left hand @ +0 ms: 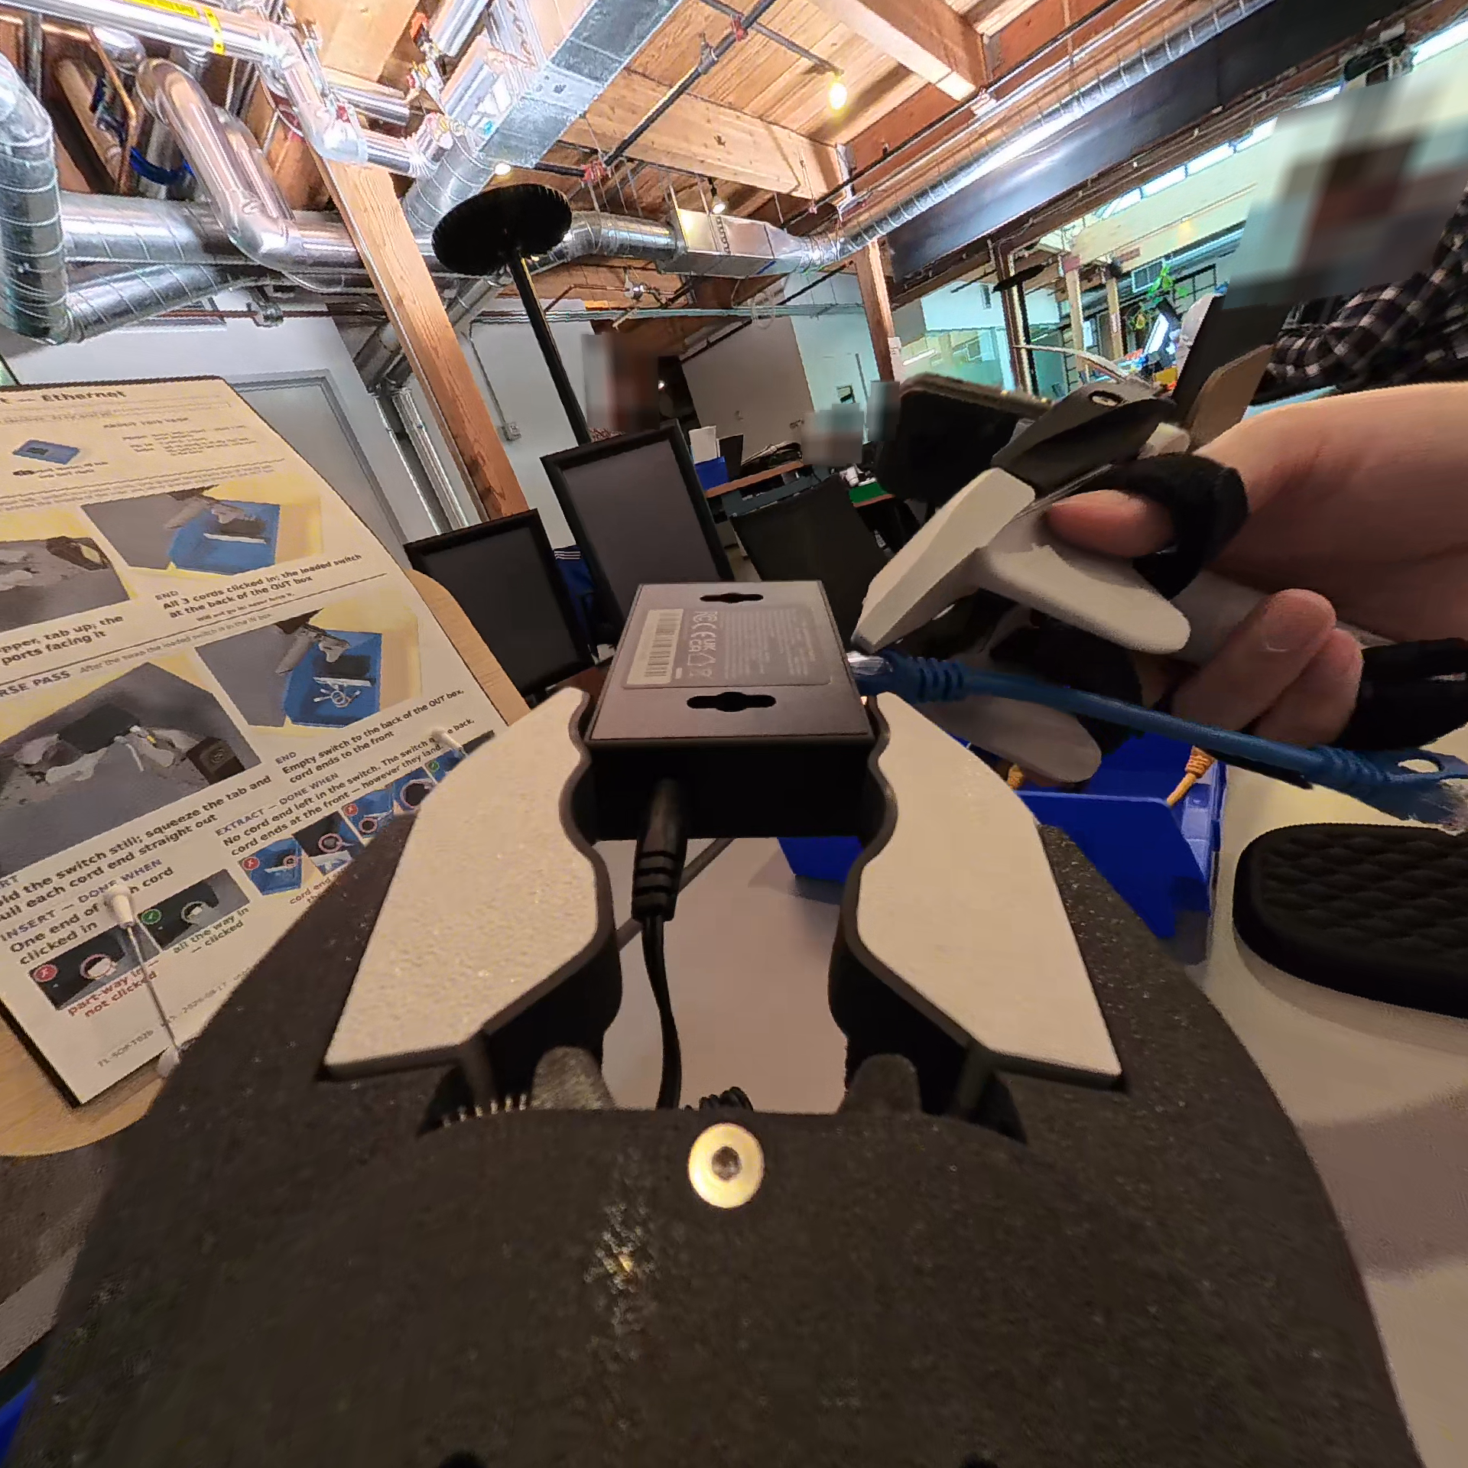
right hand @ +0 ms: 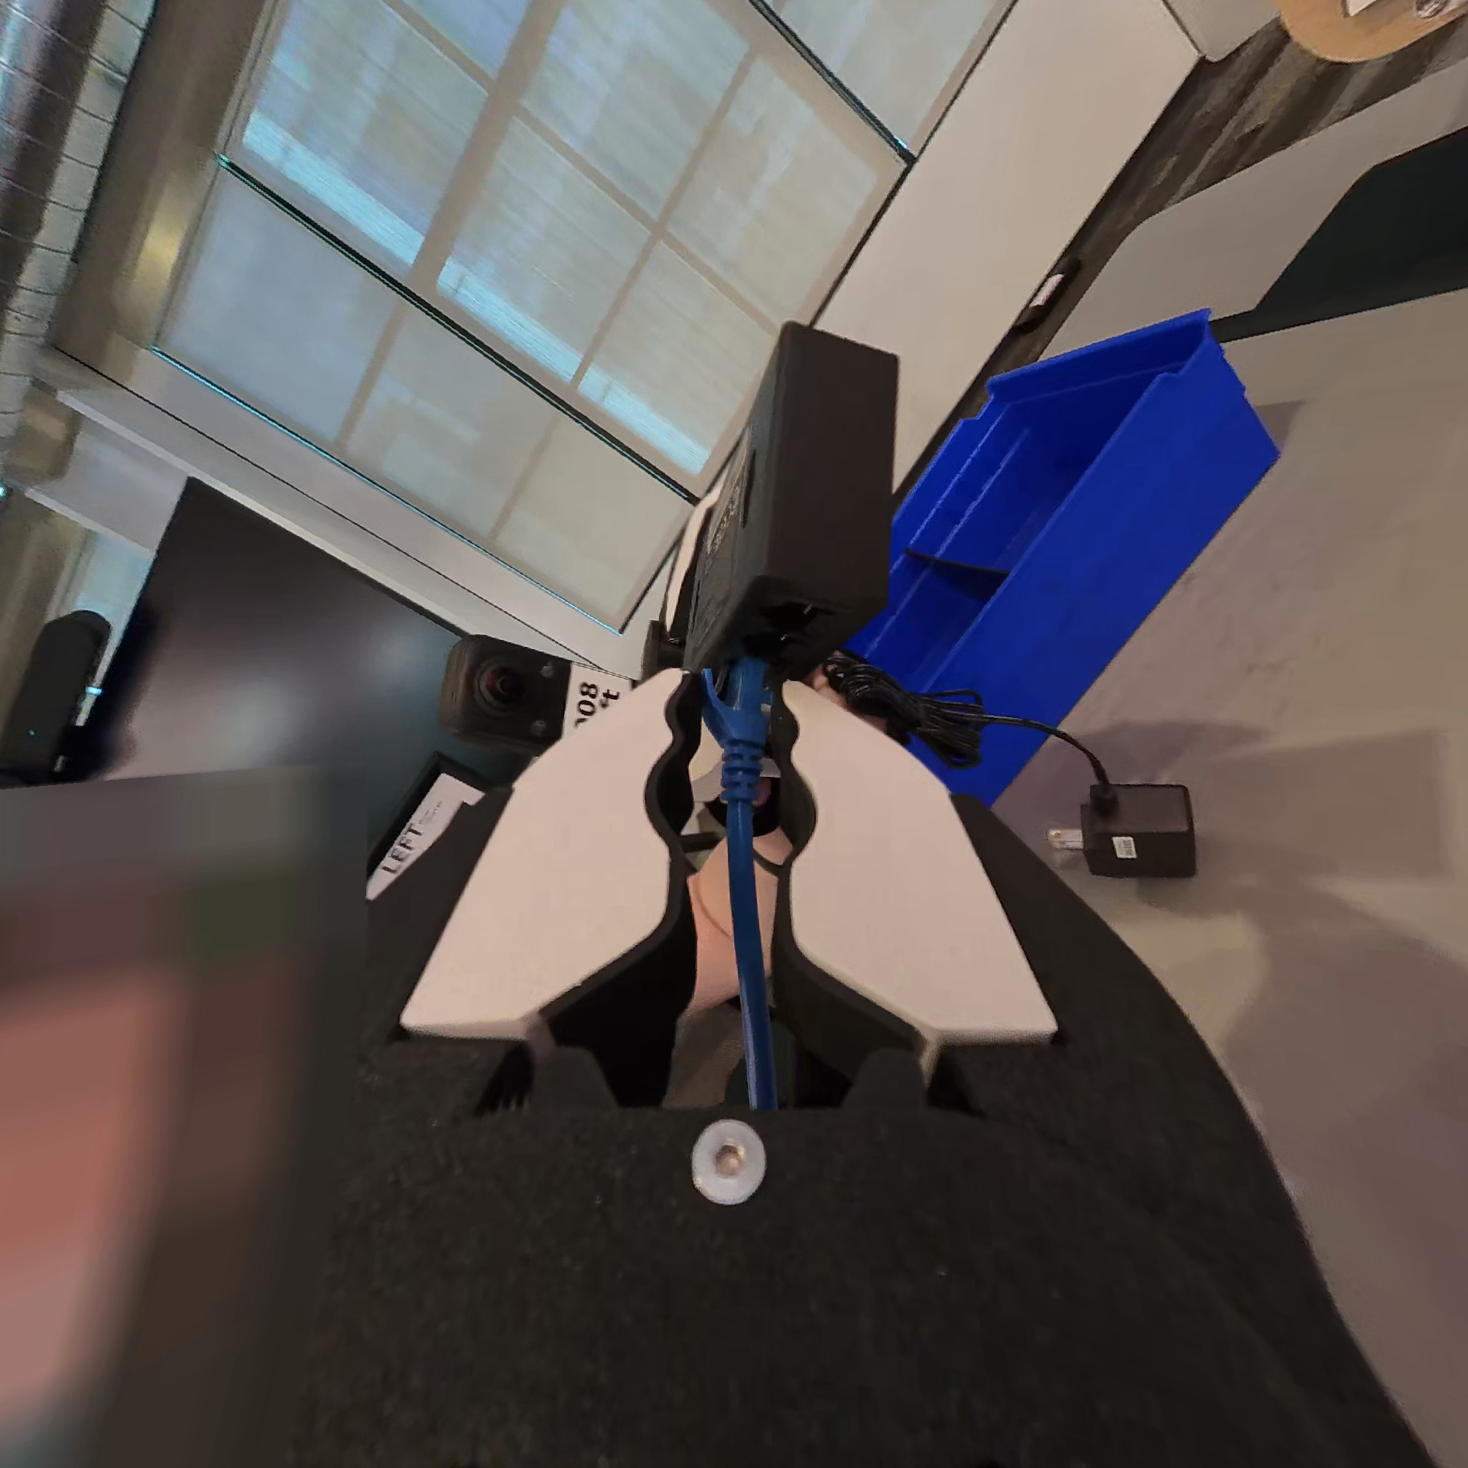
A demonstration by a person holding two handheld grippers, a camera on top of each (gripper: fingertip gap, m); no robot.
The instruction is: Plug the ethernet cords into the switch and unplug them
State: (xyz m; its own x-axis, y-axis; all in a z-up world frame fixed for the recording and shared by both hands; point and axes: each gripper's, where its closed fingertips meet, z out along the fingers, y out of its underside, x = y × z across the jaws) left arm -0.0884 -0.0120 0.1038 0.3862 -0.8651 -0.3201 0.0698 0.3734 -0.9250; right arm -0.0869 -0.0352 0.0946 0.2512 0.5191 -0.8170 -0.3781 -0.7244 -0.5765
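Black switch (left hand: 727, 699), clamped between the left gripper (left hand: 727, 762) pads, is held still while the blue cord plug (right hand: 743, 707), pinched by the right gripper (right hand: 735, 699), is guided squarely at 1 port.

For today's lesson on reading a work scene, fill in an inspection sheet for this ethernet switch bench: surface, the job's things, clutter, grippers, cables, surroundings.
Surface: pale grey table, mostly bare.
Job's things: black switch lifted off the table, label side up; blue ethernet cord, its plug at a switch port.
Clutter: blue bin; black textured pad; instruction sheet on a board.
Grippers: left gripper clamps the switch by its sides; right gripper closes on the cord's plug boot.
Cables: black power lead in the switch's rear; its bundled slack runs to an unplugged adapter on the table.
Surroundings: wooden ceiling, metal ducts, large window, dark screens.
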